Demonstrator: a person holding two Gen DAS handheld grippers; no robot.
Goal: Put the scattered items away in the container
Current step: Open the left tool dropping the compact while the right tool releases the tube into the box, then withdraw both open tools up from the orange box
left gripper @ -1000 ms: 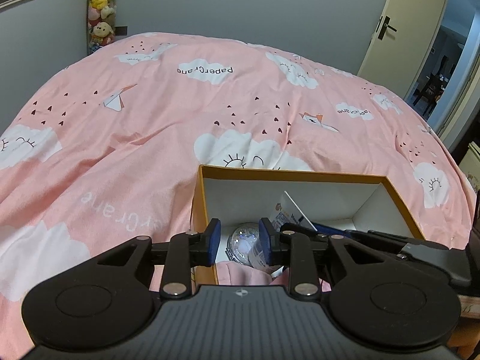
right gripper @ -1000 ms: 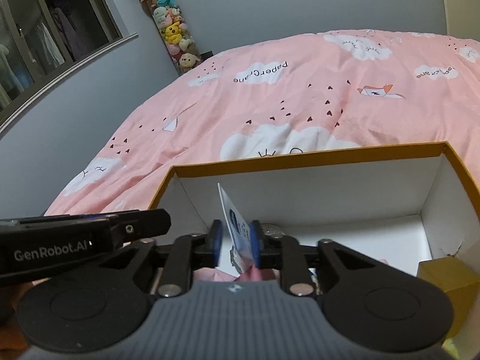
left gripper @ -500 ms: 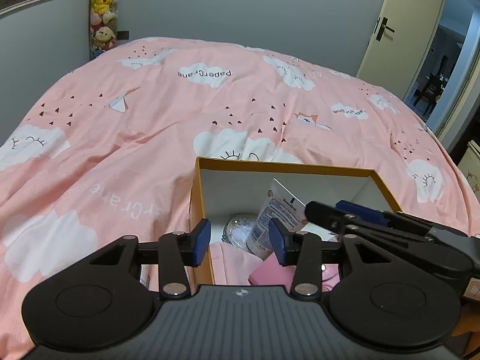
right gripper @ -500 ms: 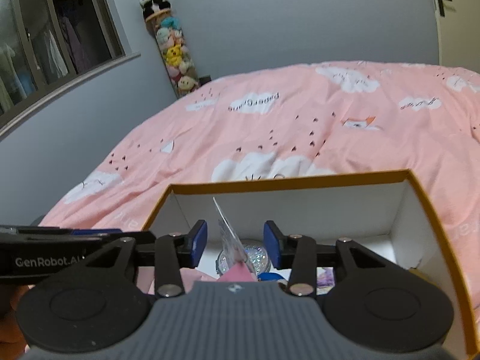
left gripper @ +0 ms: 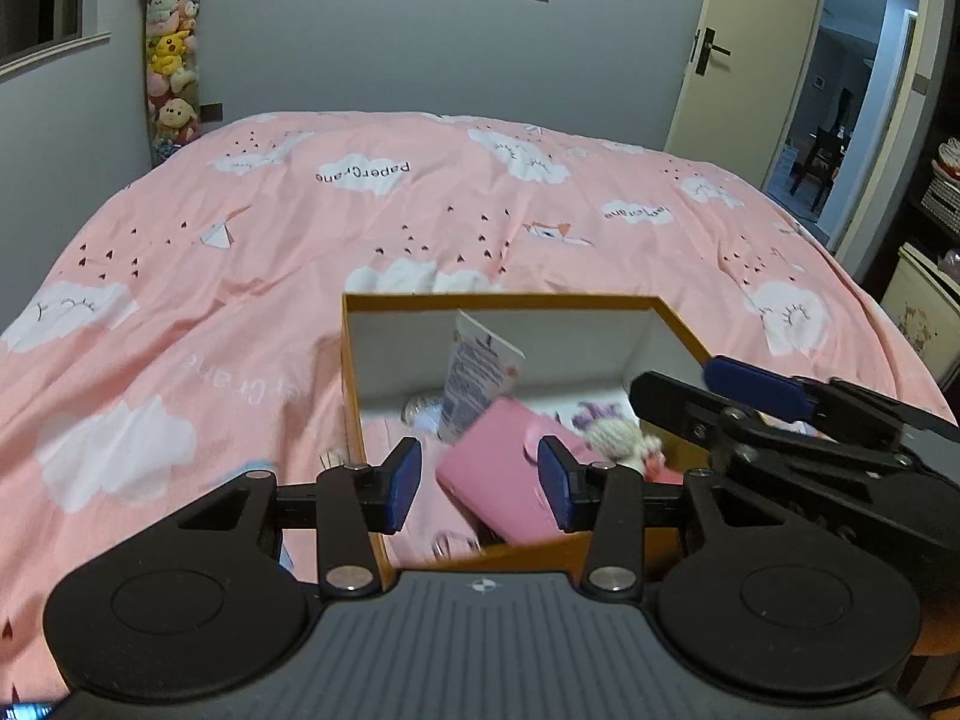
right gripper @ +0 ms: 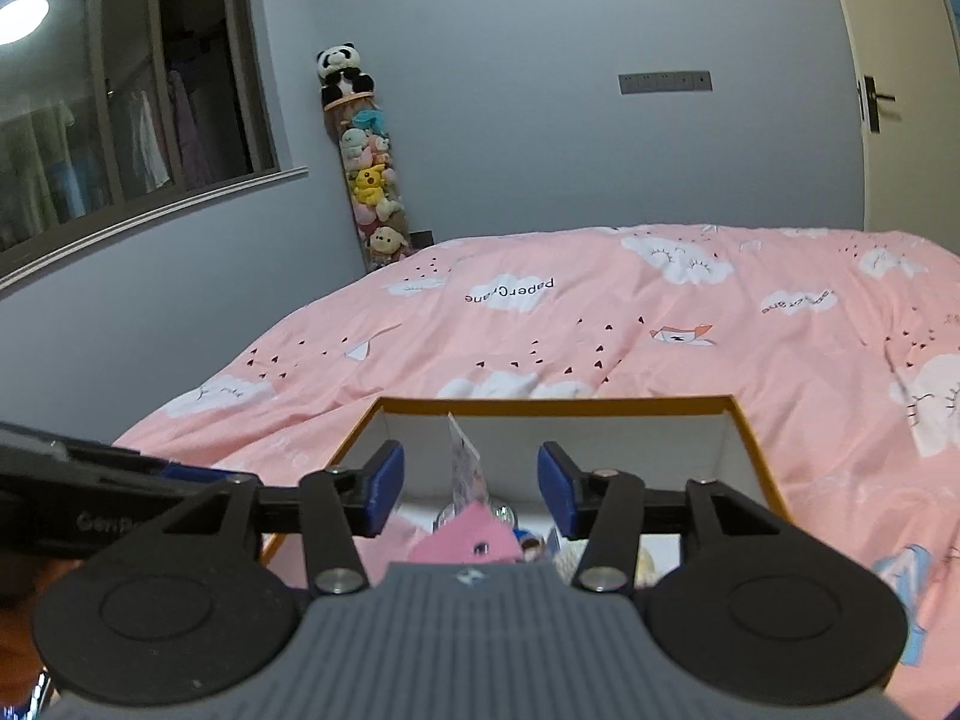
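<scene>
- Box [left gripper: 678,324], orange-rimmed and white inside, sits on the pink bed [left gripper: 240,276]; it holds a pink case [left gripper: 498,474], a printed tube [left gripper: 474,378] leaning on the back wall, a small yarn doll [left gripper: 612,438] and a shiny round item too blurred to name.
- Left claw [left gripper: 477,483] has just been opening; a second ago its jaws stood narrow down in the box. They now stand apart with nothing pressed between them, the pink case lying loose beyond them.
- Right claw [right gripper: 468,486] has likewise just been opening; a second ago its pads were shut on the tube. Now the tube [right gripper: 465,459] stands free between the parted jaws, inside the box [right gripper: 744,420].
- Both claws sit higher and further back from the box than before.
- Judgement: this drop looks done. No loose items show on the visible bed, so the tidy may be near its end.
</scene>
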